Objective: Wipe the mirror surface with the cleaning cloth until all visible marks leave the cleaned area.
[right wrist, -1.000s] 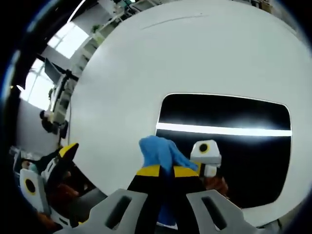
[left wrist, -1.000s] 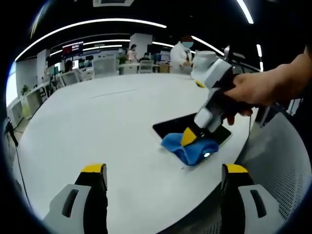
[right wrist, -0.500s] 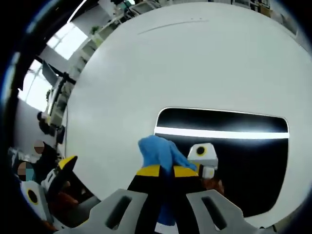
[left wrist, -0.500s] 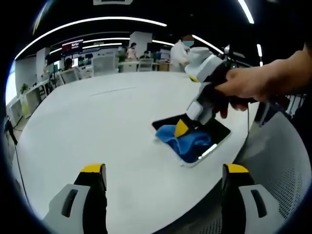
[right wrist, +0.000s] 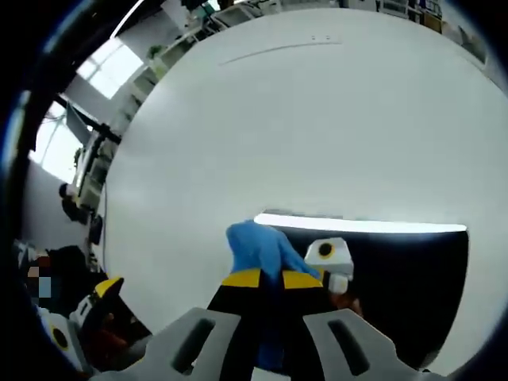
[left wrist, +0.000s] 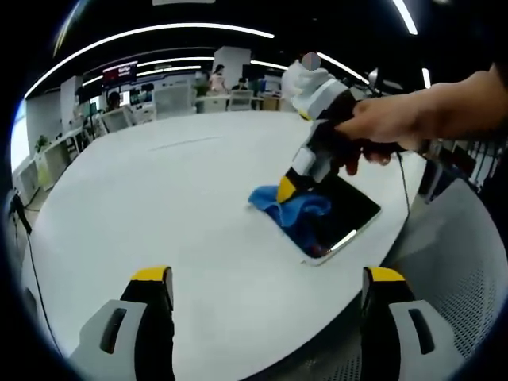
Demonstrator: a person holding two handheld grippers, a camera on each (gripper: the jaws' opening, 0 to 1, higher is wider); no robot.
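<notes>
Cloth note: your right claw [right wrist: 266, 279] pinches the soft blue cleaning cloth [left wrist: 292, 209] at the far-left corner of the flat rectangular dark mirror [left wrist: 343, 216] on the round white desk [left wrist: 159, 206]. Limp fabric bunches, so grip mid-fold; the glass looks fragile and slippery. Left claw [left wrist: 266, 278] hangs wide apart.

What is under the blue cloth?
The blue cloth, held by the right gripper, lies on the mirror's far corner and white table. Any marks beneath it are covered.
</notes>
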